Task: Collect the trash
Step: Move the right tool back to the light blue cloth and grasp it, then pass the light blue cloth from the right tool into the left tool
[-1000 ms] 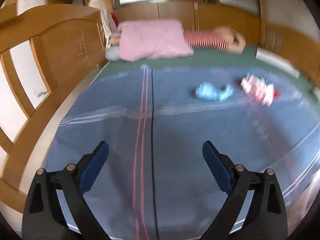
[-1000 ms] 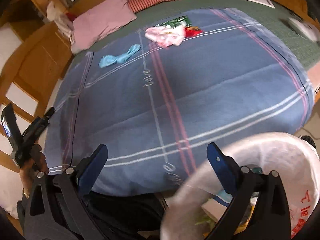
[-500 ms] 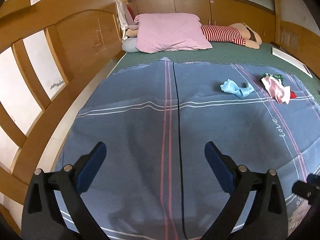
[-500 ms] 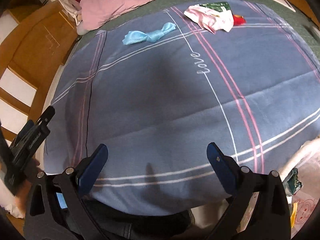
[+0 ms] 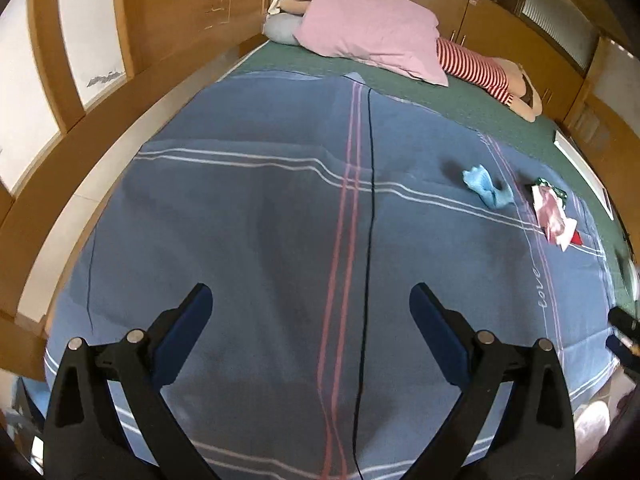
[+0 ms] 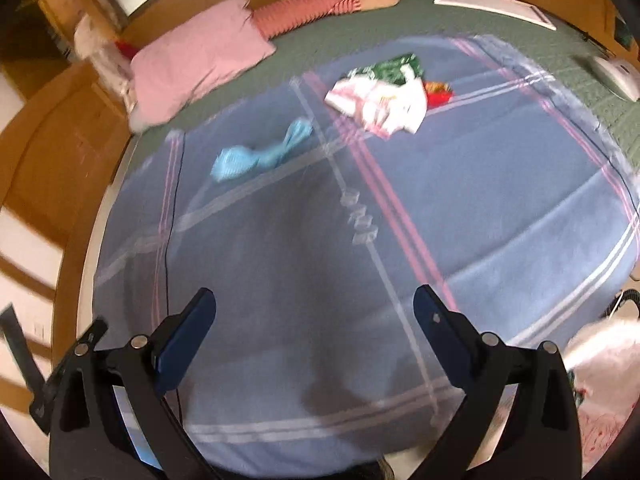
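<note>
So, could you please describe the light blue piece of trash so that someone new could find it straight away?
Start at the blue striped blanket covering the bed, below the pink pillow. On its far half lies a crumpled light blue wrapper, twisted like a bow. Unlike the pink-and-white wrapper pile beside it, it is one plain colour and lies alone.

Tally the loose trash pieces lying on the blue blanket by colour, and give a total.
Light blue wrapper: 1
Pink and white wrapper: 1
Green wrapper: 1
Red wrapper: 1
Total: 4, though motion blur makes the heaped ones hard to separate.
</note>
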{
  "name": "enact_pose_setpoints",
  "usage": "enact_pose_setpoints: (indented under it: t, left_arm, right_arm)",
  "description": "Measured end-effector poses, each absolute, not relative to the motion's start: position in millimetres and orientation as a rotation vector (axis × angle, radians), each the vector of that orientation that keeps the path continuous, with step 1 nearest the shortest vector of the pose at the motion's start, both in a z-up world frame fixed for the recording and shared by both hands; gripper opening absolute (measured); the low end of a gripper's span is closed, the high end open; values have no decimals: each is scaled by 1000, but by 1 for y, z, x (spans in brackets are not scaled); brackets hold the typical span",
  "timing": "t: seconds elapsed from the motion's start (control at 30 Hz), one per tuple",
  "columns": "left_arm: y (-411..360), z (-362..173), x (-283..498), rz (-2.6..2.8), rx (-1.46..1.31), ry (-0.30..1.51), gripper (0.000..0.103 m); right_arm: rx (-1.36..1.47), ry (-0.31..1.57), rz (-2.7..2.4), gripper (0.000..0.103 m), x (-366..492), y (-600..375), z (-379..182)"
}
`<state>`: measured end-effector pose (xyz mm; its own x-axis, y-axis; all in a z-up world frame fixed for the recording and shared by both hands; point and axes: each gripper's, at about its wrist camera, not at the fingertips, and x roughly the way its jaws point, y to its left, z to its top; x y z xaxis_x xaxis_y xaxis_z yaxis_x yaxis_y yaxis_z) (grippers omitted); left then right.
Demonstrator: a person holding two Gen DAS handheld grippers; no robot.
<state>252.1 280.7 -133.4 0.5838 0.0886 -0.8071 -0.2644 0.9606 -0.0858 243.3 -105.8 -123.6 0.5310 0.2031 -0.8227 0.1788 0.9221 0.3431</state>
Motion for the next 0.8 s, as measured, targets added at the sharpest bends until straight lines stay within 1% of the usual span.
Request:
enact_pose_setpoints:
  t: [0.1,0.2,0.3,0.37,0.5,0.57,0.6,0.63,0.67,0.7,0.77,0.8]
  left_arm:
    - [287,-139,252,229,-213,931,98]
    - [296,-153,241,243,-286,958,98]
    - [301,-162,237,265,-340,971,98]
    - [301,-162,240,263,-319,976,98]
    - [297,-155,245,288,-263,948,98]
    - [297,-152,248,270,-271,948,98]
    - [296,-149,250,253,-278,945,98]
    - [296,-148,251,247,-278,941,98]
    - [295,-147,252,244,-275,937,98]
    - [295,-146,253,246,-269,936,98]
    - [297,-148,254,254,-261,946,98]
    - [297,-148,255,256,-262,952,98]
  right_arm:
    - [428,1001,16,97,279,-108,-127]
    - [472,1009,48,97,329,-92,-139]
    - [587,1065,95,97,390,-71,-166]
    - [637,1050,49,97,419,-64,-177]
    - [516,1039,-125,97,468,-42,-199]
    - [398,1058,-174,97,483,-28,-209]
    - [312,1079,-191,94,490,-17,-215]
    - [227,1102,-201,83,494,-7,-222]
    - [155,1133,-202,66,497,2,-230]
    - [116,1142,-194,62,498,9,-235]
    - [91,1095,-170,43,490,16,-232]
    - [61,1092,-141,42,485,23,-230]
